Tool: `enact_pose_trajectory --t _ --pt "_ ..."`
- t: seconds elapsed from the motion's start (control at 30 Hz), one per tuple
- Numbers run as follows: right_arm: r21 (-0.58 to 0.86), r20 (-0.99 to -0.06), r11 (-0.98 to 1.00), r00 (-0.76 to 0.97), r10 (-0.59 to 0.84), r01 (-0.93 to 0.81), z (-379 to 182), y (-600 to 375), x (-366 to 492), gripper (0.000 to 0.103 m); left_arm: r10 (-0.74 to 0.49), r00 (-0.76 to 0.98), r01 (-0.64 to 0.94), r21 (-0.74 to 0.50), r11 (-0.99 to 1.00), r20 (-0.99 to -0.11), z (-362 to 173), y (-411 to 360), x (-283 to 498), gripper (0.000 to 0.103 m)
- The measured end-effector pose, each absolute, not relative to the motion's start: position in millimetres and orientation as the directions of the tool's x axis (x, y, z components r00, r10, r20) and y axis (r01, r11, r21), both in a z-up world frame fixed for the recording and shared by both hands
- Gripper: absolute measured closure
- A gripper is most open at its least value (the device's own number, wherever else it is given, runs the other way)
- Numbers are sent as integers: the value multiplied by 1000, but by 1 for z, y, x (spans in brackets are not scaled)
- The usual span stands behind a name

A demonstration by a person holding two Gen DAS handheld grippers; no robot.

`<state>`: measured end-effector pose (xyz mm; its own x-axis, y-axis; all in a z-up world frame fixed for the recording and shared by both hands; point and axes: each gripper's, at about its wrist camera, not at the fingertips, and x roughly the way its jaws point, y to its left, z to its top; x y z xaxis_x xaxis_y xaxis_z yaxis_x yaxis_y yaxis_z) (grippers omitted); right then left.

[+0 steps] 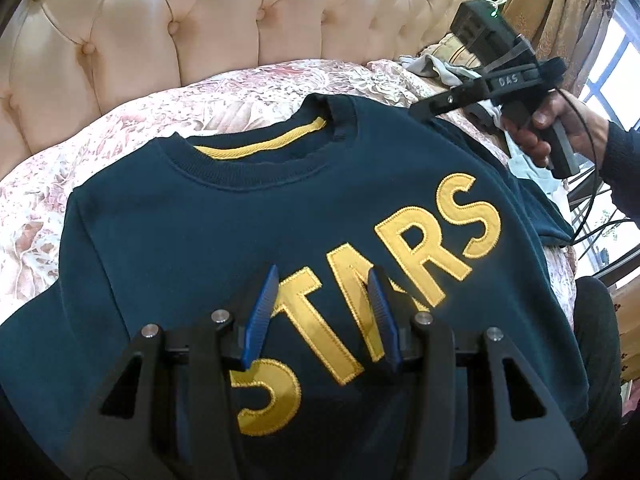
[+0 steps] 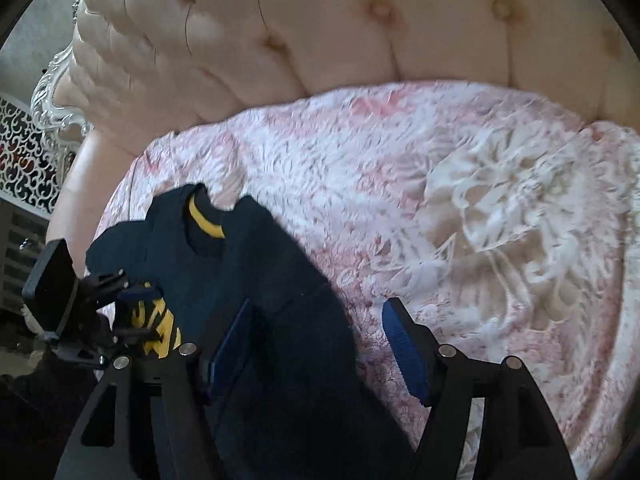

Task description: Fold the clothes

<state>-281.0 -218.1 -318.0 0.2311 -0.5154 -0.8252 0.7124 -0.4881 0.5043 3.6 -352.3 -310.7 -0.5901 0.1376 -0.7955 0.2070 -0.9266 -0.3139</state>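
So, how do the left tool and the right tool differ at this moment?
The left tool hovers over the yellow STARS letters of the sweatshirt; the right tool is at the sweatshirt's edge, partly over the pink floral bedspread. The right tool's jaws stand wider than the left's. Both have blue pads, point downward and grip nothing.

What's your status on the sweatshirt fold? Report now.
Left gripper open, hovering over the STARS lettering. Right gripper open at the shoulder edge. Navy sweatshirt flat, front up, on the floral bedspread. Nothing in the way.
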Motion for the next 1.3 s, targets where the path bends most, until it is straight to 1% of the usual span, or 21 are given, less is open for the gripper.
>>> enact_pose_trajectory --t 0.07,0.1,0.17,0.27,0.33,0.37,0.4,0.5,0.6,0.67,0.7,0.73,0.8,0.87,0.97,1.0,1.03,1.1,1.2,1.27,1.3 --pt "580 -784 -460 305 -541 672 -324 -215 -282 37 139 -591 205 -315 -927 -794 -311 -353 3 53" --pt "617 -758 -444 337 -559 650 -325 -213 -283 44 139 -592 205 -315 -927 -794 -311 -353 3 53" --pt "675 -706 -399 385 -595 621 -323 -209 -284 49 140 -594 207 -319 -925 -792 -311 -353 4 53" --pt "730 -650 -367 417 -636 577 -323 -203 -286 50 145 -598 212 -330 -920 -788 -312 -355 4 53" --pt "720 -662 -383 404 -632 579 -325 -205 -288 60 146 -600 217 -336 -916 -786 -312 -356 4 53" --pt "707 -675 -396 392 -625 586 -327 -205 -288 71 145 -601 219 -337 -916 -786 -311 -356 4 53" --pt "673 -706 -415 364 -607 612 -327 -207 -286 79 127 -608 232 -328 -916 -784 -309 -357 5 53" --pt "601 -758 -442 298 -580 666 -324 -210 -280 93 34 -631 304 -287 -908 -775 -302 -365 10 53" --pt "470 -828 -511 161 -537 720 -315 -213 -270 94 -91 -619 439 -248 -863 -780 -297 -390 21 53" --pt "360 -871 -580 41 -489 731 -311 -216 -261 94 -112 -605 478 -248 -842 -788 -301 -409 28 65" --pt "322 -883 -591 9 -470 740 -309 -220 -255 94 -112 -599 488 -250 -836 -793 -304 -416 32 77" --pt "283 -892 -600 -24 -451 748 -307 -224 -249 94 -109 -594 494 -255 -832 -797 -307 -424 35 78" --pt "237 -905 -614 -58 -420 753 -306 -227 -245 95 -94 -595 508 -282 -814 -799 -313 -436 41 78" --pt "223 -911 -633 -72 -406 742 -307 -227 -245 95 -105 -589 524 -280 -805 -801 -316 -446 45 78" --pt "265 -908 -682 -62 -415 682 -309 -225 -251 94 -126 -600 543 -287 -789 -790 -313 -462 50 78" --pt "297 -902 -690 -43 -429 660 -311 -222 -255 89 -112 -613 543 -315 -778 -782 -312 -470 54 77" --pt "328 -896 -697 -23 -443 638 -312 -220 -258 89 -86 -630 537 -352 -767 -772 -312 -478 57 77" --pt "354 -883 -687 -15 -469 635 -311 -219 -262 82 -38 -667 516 -425 -744 -744 -312 -492 62 77" --pt "407 -853 -641 20 -522 650 -308 -220 -267 76 16 -705 471 -484 -738 -709 -316 -498 58 76" --pt "431 -844 -626 46 -534 650 -307 -223 -271 74 23 -699 470 -483 -738 -715 -323 -497 49 71" --pt "440 -842 -615 63 -536 655 -308 -226 -272 72 18 -692 479 -478 -736 -722 -325 -498 46 64"
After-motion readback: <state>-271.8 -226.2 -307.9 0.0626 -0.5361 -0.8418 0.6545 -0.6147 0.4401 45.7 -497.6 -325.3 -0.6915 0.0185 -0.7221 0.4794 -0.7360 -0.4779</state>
